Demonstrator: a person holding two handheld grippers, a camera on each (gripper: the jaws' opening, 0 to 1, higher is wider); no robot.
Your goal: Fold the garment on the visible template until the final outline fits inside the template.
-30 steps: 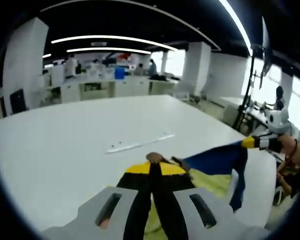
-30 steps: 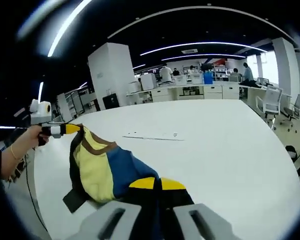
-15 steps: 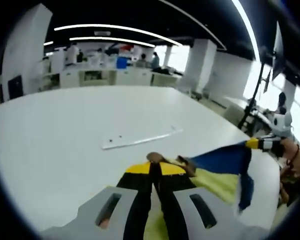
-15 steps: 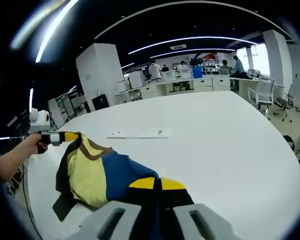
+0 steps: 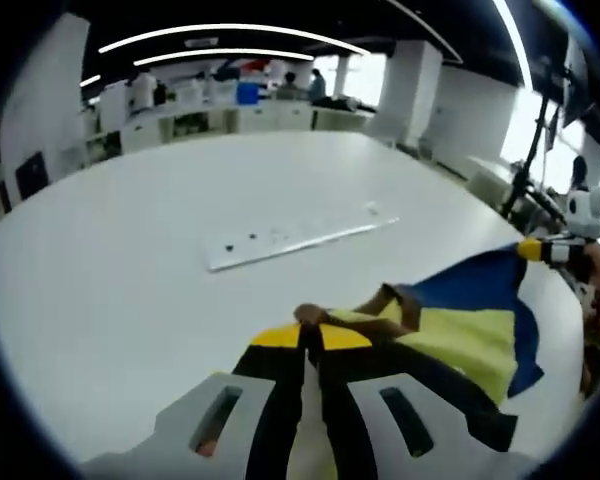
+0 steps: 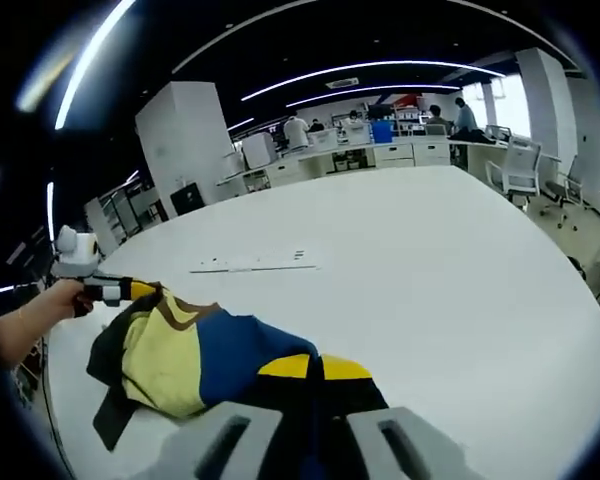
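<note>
Out on the big white table (image 5: 110,300) we've got the garment (image 5: 460,330) strung between both grippers. It's soft, floppy cloth in colour blocks: navy blue, pale yellow, black panels along the edges, plus a thin brown band at what looks like a collar.

From the left gripper view, the left gripper (image 5: 311,335) has its yellow-tipped black jaws closed right down on a bunched bit of the brown-trimmed edge. The cloth fans out from there to the right in a loose triangle, with the blue part rising to a point where the right gripper (image 5: 540,248) pinches it. That one looks small and far off, with a yellow tip and a hand behind it.

From the right gripper view, the right gripper (image 6: 315,367) is clamped on the fabric too, jaws together with the blue cloth (image 6: 195,355) coming straight out from between them. The garment slumps in soft rumpled folds to the left, resting on the table, and its far end goes up to the left gripper (image 6: 130,290), held by a hand (image 6: 35,315).

Further out on the smooth, matte tabletop lies a long, thin, flat pale strip (image 5: 300,236), well apart from the cloth. We can't tell if that's the template.
</note>
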